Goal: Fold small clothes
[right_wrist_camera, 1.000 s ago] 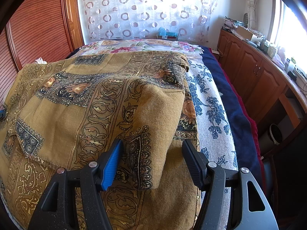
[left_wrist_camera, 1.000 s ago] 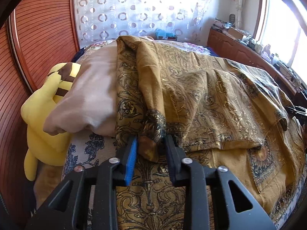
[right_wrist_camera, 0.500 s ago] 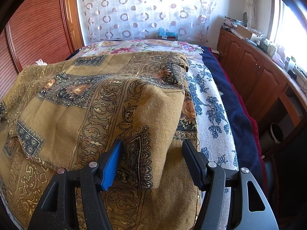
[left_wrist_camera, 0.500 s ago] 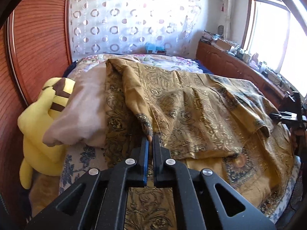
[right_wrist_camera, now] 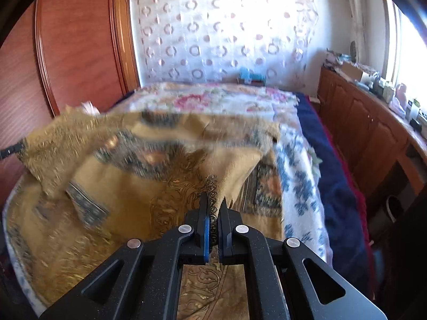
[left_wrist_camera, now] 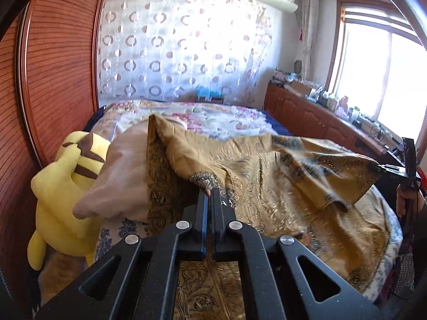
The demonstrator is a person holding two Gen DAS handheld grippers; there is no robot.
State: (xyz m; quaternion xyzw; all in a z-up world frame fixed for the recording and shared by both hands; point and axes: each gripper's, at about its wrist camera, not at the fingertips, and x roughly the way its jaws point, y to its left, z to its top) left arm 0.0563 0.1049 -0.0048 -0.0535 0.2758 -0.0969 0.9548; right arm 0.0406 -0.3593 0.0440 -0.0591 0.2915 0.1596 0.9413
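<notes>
A mustard-gold patterned cloth (left_wrist_camera: pixel 267 176) lies spread over the bed and is lifted at two corners. My left gripper (left_wrist_camera: pixel 209 193) is shut on its left corner and holds it raised. My right gripper (right_wrist_camera: pixel 214 202) is shut on the other corner; the cloth (right_wrist_camera: pixel 149 160) hangs blurred between both grips. The right gripper also shows at the far right in the left wrist view (left_wrist_camera: pixel 405 168), and the left gripper's tip at the far left in the right wrist view (right_wrist_camera: pixel 10 150).
A yellow plush toy (left_wrist_camera: pixel 61 194) and a beige pillow (left_wrist_camera: pixel 120 176) lie at the bed's left. A blue-and-white floral blanket (right_wrist_camera: pixel 301 186) covers the bed. Wooden cabinets (right_wrist_camera: pixel 368 133) with clutter run along the right; a wooden wardrobe (left_wrist_camera: pixel 53 80) stands left.
The right gripper has shut on the cloth corner it was open around. Both grippers have lifted, raising the cloth's near edge off the bed.
</notes>
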